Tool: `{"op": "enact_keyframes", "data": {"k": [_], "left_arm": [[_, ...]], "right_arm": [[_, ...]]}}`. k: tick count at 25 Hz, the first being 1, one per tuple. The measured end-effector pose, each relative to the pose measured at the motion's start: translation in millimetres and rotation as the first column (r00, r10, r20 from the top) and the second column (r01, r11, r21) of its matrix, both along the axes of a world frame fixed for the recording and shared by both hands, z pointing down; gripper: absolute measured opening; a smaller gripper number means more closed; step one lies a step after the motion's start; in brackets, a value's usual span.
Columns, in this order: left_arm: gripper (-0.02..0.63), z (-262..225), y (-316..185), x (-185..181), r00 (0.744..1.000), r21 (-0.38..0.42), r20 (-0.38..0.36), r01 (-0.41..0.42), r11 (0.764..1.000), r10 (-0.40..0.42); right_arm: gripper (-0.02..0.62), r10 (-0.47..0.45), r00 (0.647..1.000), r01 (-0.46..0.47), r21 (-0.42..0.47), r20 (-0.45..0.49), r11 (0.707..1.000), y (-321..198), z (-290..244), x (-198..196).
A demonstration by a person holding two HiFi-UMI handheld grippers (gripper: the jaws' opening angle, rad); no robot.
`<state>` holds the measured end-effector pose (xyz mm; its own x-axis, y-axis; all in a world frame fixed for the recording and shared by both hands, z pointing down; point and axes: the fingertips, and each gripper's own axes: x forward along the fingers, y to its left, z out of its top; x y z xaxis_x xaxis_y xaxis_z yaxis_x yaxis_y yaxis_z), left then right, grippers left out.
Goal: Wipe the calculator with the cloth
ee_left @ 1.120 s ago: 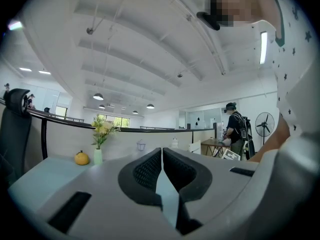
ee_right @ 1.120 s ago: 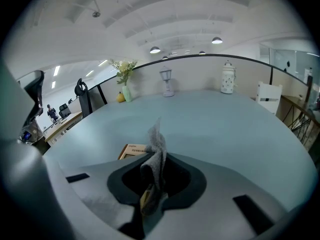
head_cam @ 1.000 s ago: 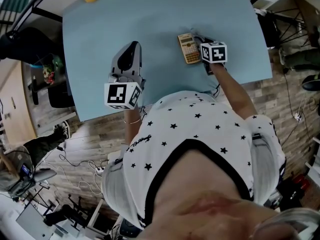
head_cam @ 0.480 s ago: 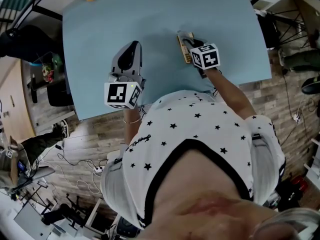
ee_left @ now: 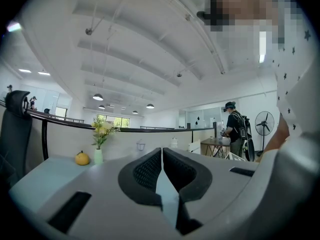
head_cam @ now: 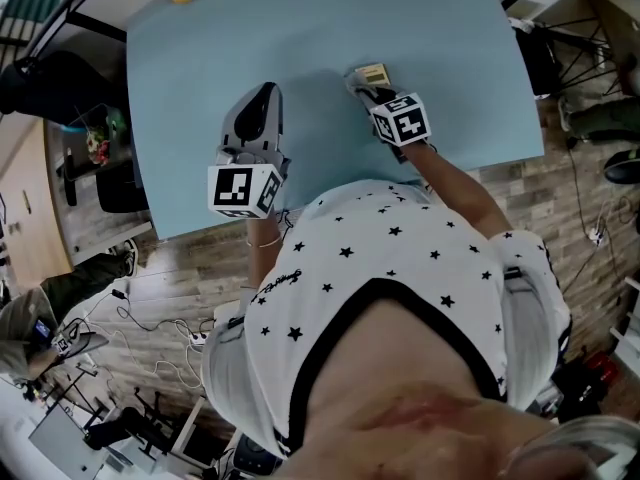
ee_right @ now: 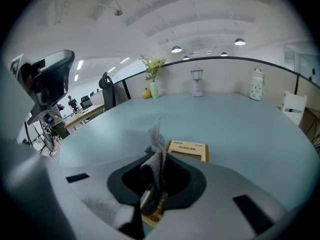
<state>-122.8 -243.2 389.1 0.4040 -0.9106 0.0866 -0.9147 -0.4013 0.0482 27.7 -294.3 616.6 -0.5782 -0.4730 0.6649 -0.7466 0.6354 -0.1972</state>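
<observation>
The right gripper lay over the calculator on the blue table, with grey cloth at its tip. The left gripper rested on the table, well apart.

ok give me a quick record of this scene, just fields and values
surface: light blue table
right gripper: shut on a grey cloth, tips down over the calculator
calculator: flat on the table, its near end under the cloth
left gripper: jaws together, nothing between them, off to the side of the calculator
far edge: yellow fruit beside a vase of flowers
</observation>
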Motion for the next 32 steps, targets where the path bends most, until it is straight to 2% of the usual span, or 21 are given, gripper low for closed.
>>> {"op": "enact_keyframes", "data": {"k": [10,22,32], "left_arm": [[0.035,-1,0,6,1.000,0.004,0.008,-0.019,1.000,0.019],[0.035,3,-4,17,0.998,-0.004,0.001,-0.057,0.998,0.057],[0.035,2,-1,23,0.997,-0.001,0.004,-0.077,0.997,0.077]], "right_arm": [[0.043,0.101,0.995,-0.101,-0.001,0.007,0.995,-14,1,32],[0.043,0.257,0.967,-0.256,-0.024,0.002,0.966,-24,8,82],[0.043,0.315,0.949,-0.315,-0.043,-0.007,0.948,-16,16,97]]}}
